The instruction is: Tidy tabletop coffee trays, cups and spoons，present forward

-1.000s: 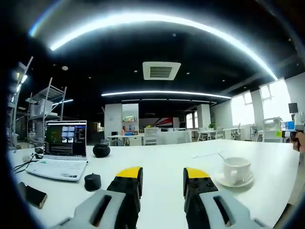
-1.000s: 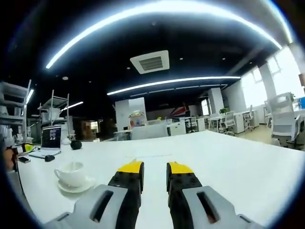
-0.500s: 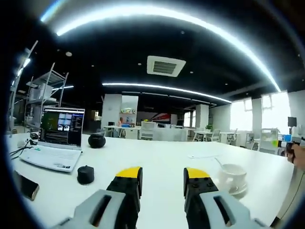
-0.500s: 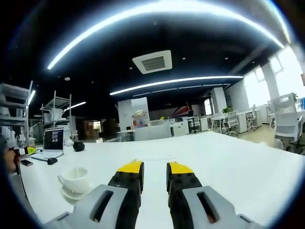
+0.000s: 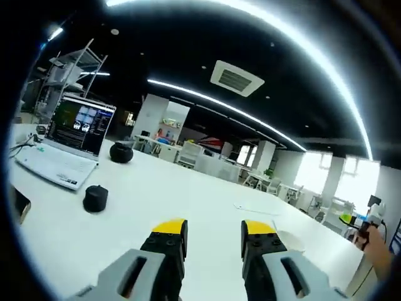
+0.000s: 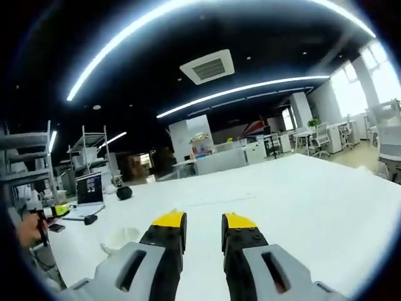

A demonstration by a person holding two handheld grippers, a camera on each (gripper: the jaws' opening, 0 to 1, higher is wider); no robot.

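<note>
A white coffee cup (image 6: 120,240) on its saucer stands on the white table (image 6: 301,207), low and to the left of my right gripper (image 6: 203,221). That gripper is open, with only bare table between its yellow-tipped jaws. In the left gripper view a sliver of the same cup (image 5: 292,241) peeks out just right of my left gripper (image 5: 214,229), whose right jaw hides most of it. The left gripper is open with a wide gap and holds nothing. I cannot make out a spoon.
An open laptop (image 5: 69,141), a black puck (image 5: 95,197), a black round object (image 5: 121,152) and a phone (image 5: 19,204) lie on the table's left side. A thin pale strip (image 5: 250,207) lies mid-table. A hand (image 5: 382,251) shows at the right edge. Metal shelving (image 6: 94,150) stands behind.
Both views have tilted and moved, so the cup now sits lower and closer to the jaws in each. The jaw gaps are unchanged. Nothing on the table has moved.
</note>
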